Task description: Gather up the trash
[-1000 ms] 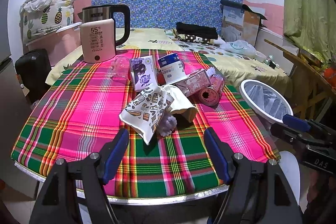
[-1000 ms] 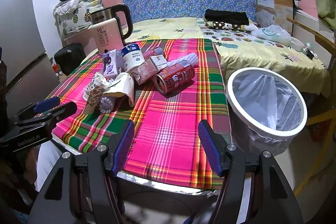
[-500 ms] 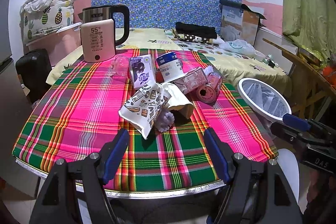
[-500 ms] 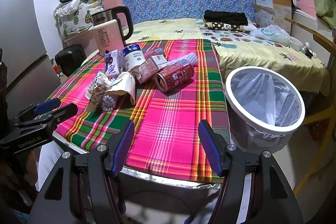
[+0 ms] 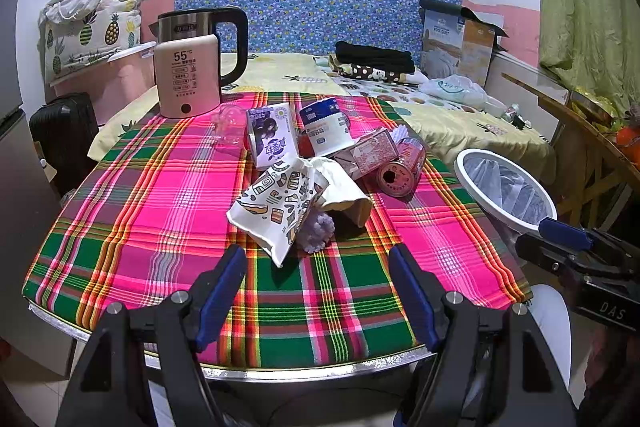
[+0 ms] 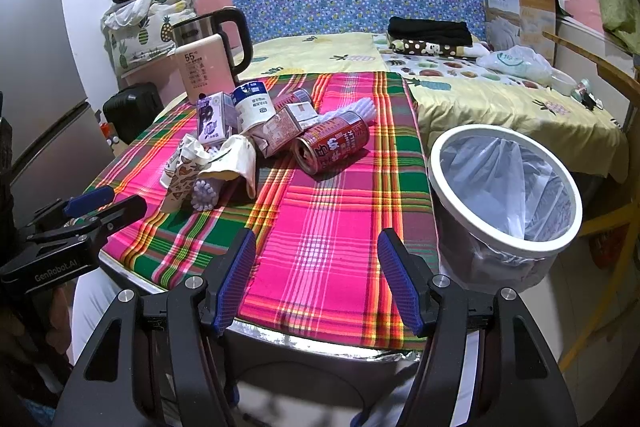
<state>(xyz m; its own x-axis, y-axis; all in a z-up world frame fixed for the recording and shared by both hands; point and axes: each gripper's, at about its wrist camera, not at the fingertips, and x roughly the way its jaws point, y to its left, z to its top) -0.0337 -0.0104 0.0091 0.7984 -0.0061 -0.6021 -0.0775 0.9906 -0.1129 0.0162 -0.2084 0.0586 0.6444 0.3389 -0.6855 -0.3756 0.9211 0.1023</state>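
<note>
A heap of trash lies mid-table: a crumpled patterned paper bag (image 5: 280, 205), a red can (image 5: 402, 169) on its side, a pink carton (image 5: 368, 155), a purple milk carton (image 5: 272, 141) and a white-and-blue cup (image 5: 326, 125). The can (image 6: 332, 147) and bag (image 6: 188, 167) also show in the right wrist view. A white-rimmed bin with a plastic liner (image 6: 506, 199) stands right of the table; it also shows in the left wrist view (image 5: 504, 191). My left gripper (image 5: 316, 269) is open and empty over the table's near edge. My right gripper (image 6: 318, 253) is open and empty, near the front right corner.
The table has a pink and green plaid cloth (image 5: 160, 211). A kettle behind a pink box marked 55 (image 5: 188, 83) stands at the back left. A bed (image 6: 500, 95) lies behind the table, a wooden frame (image 5: 580, 143) to the right, a fridge (image 6: 36, 87) to the left.
Both grippers have drawn back from the table a little, so more of the near edge shows. Both stay open and empty. The trash has not moved.
</note>
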